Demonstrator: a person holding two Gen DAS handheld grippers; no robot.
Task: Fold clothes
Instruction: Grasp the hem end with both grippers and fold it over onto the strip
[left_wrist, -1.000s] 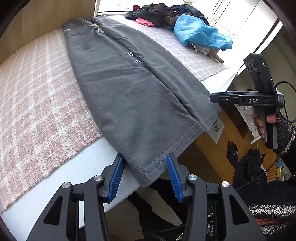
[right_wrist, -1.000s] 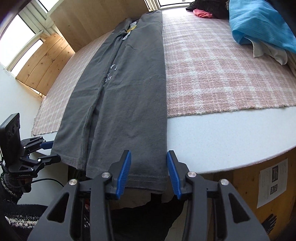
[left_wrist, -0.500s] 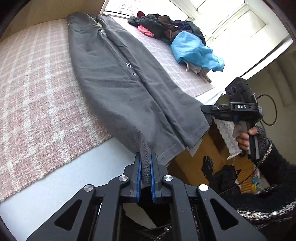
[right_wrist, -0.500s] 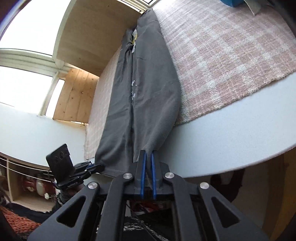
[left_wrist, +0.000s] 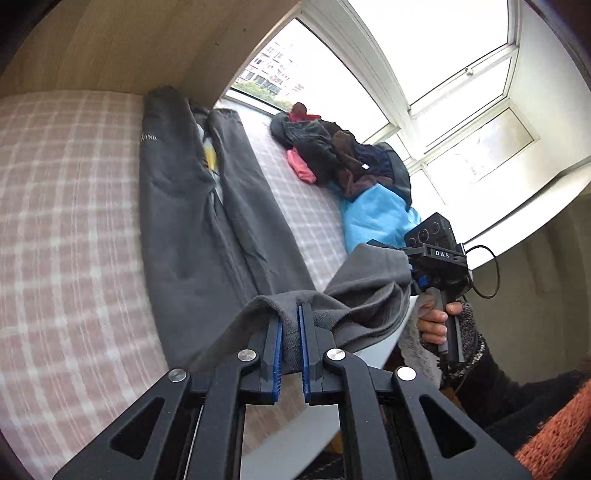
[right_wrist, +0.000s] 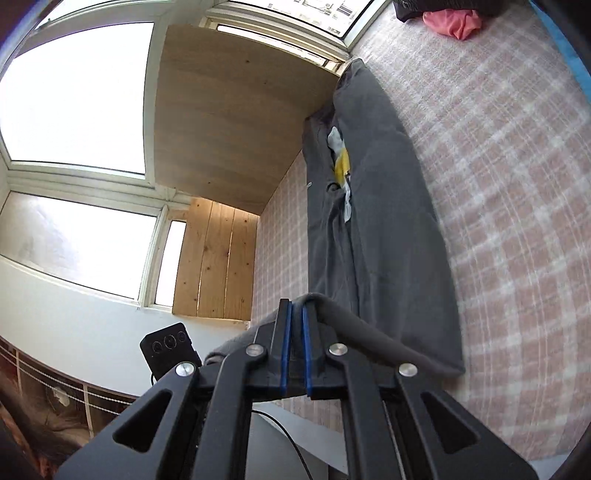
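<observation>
A long dark grey garment (left_wrist: 192, 229) lies folded lengthwise on the pink plaid blanket (left_wrist: 66, 221). Its near hem is lifted off the table and curls back over the rest. My left gripper (left_wrist: 290, 332) is shut on one corner of that hem. The right gripper (left_wrist: 413, 266) shows in the left wrist view, holding the hem's other corner, with a hand on its handle. In the right wrist view my right gripper (right_wrist: 296, 332) is shut on the grey garment (right_wrist: 384, 229), which stretches away to the wooden wall. The left gripper's body (right_wrist: 168, 347) appears at lower left.
A pile of clothes (left_wrist: 332, 147) with a bright blue piece (left_wrist: 376, 218) lies at the far right by the window. A pink garment (right_wrist: 454, 22) sits at the top. A wooden panel (right_wrist: 229, 110) bounds the far end. The white table edge (left_wrist: 303, 435) runs below.
Both grippers went from open around the hem to shut on it. They then lifted the hem off the table edge and carried it forward over the garment.
</observation>
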